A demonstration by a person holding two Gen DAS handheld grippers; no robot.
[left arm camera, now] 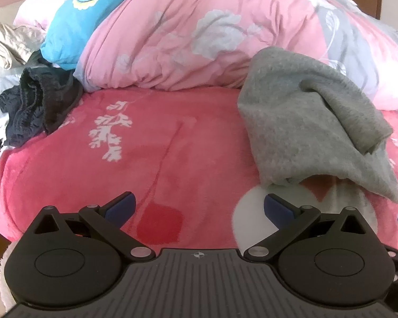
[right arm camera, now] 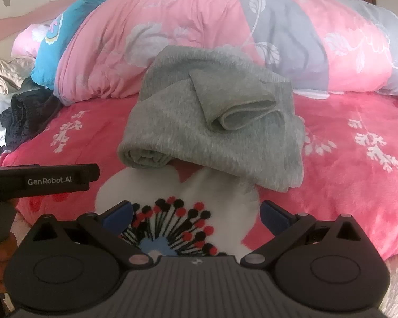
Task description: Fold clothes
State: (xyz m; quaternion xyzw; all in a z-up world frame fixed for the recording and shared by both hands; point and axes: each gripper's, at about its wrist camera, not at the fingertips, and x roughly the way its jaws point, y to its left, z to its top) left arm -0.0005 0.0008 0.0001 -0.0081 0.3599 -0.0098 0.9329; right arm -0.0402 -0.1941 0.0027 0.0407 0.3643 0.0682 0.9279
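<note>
Both tools are held with fingers spread apart and empty: the left tool (left arm camera: 198,206) and the right tool (right arm camera: 196,216). Straight ahead of the right tool, a folded grey garment (right arm camera: 212,129) is laid on the red bed blanket (right arm camera: 345,175); from the left tool it is seen ahead and rightward.

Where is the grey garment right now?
The grey garment lies folded on the red fleece blanket, centred in the right wrist view, its far edge against the pink quilt, beyond both open grippers.
</note>
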